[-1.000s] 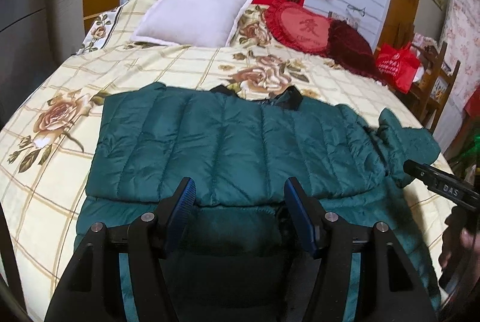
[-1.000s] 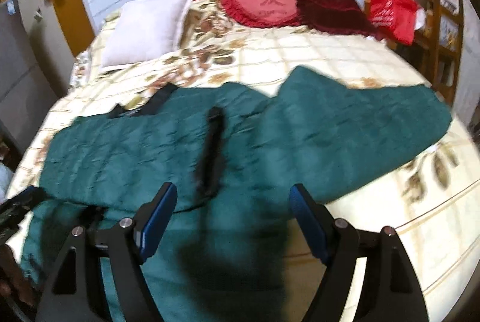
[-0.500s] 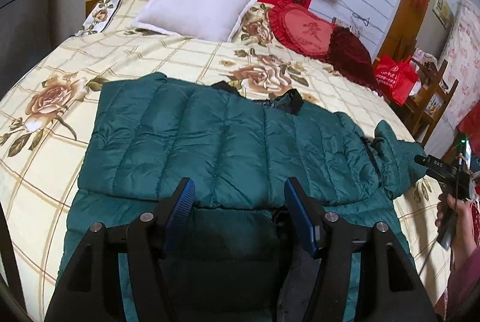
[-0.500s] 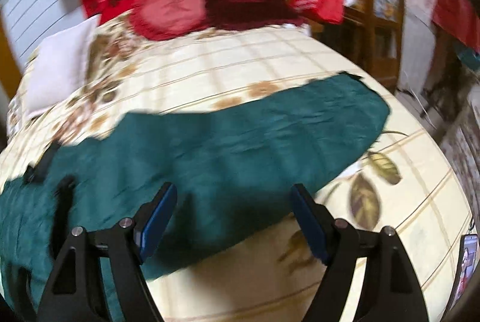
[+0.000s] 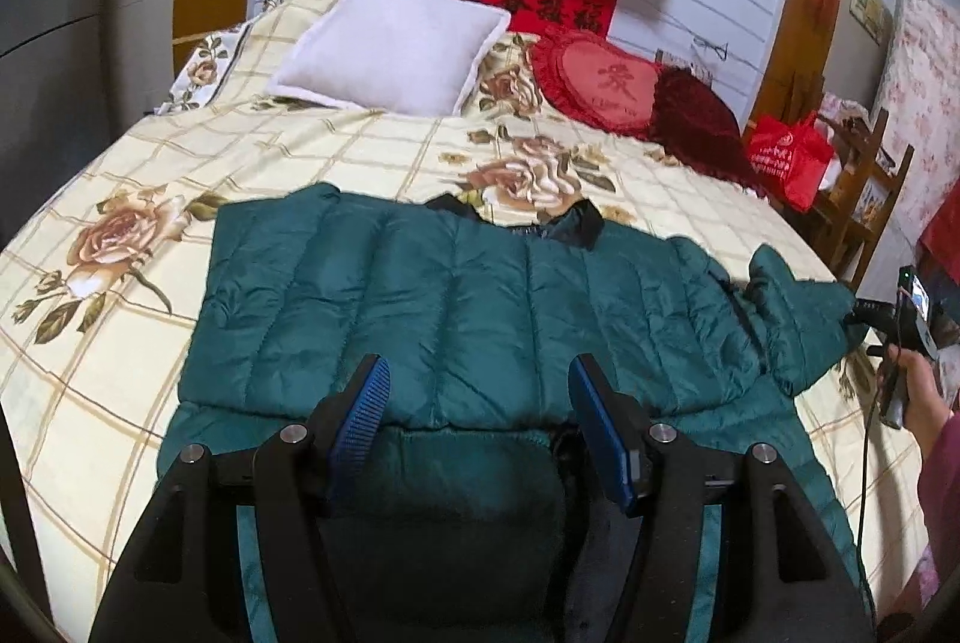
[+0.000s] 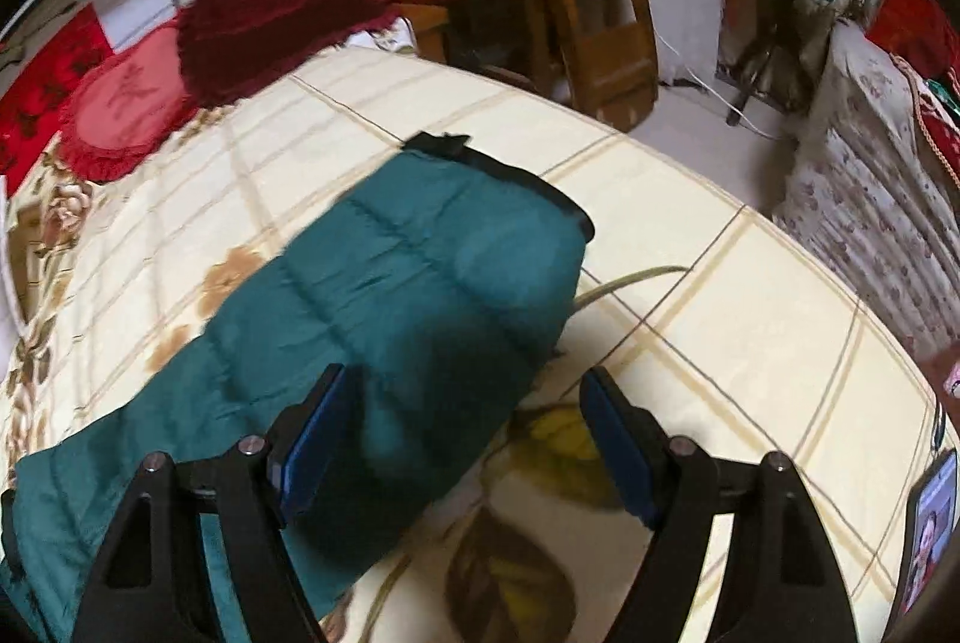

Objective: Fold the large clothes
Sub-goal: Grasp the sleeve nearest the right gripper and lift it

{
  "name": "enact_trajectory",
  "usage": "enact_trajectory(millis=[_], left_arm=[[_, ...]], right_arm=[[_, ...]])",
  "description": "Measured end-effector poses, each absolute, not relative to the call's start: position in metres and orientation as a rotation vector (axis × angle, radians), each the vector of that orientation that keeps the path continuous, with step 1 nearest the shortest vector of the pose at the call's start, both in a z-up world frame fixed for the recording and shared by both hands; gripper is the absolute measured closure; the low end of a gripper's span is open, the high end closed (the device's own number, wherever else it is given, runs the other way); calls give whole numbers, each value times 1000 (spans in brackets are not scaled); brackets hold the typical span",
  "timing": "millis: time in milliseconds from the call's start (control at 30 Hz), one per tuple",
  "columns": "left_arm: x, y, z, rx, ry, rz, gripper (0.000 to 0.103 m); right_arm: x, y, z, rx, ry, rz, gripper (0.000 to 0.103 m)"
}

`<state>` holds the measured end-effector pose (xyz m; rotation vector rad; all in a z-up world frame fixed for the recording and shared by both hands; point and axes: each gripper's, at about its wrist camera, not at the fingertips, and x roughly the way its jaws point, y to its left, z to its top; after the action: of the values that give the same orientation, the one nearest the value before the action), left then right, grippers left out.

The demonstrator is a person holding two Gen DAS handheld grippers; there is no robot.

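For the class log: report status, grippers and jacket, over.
Left gripper open, empty, over jacket. Right gripper open, empty, above sleeve. Nothing in the way.

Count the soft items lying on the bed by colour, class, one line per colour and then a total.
Green: 1, the quilted jacket
White: 1, the square pillow
Red: 1, the heart-shaped cushion
Dark red: 1, the fringed cushion
Total: 4
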<state>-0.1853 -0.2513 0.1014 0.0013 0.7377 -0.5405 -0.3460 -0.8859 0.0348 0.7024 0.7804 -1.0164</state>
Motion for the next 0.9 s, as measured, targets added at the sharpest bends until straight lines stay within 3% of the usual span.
enact_trajectory(millis=[167,233,300,367,700,900], left_arm=[[-184,-252,96,9,749,-530,29],[-181,-250,94,3,759,-525,29],[-179,-250,92,3,768,-516,29],[-179,-249,92,5,772,-504,29],[-176,-234,112,-35,764,-477,29],[-172,-222,125,-49,764,-463,29]], right_arm=[[-336,-888,29,652,753,-993,21],[-333,-885,30,614,735,-962,36],[-332,-884,31,613,724,-935,74],[-334,-884,36,660,692,-892,86],[-357,-810,147,554,481,-604,91],[-335,-716,204,429,494,-354,91]])
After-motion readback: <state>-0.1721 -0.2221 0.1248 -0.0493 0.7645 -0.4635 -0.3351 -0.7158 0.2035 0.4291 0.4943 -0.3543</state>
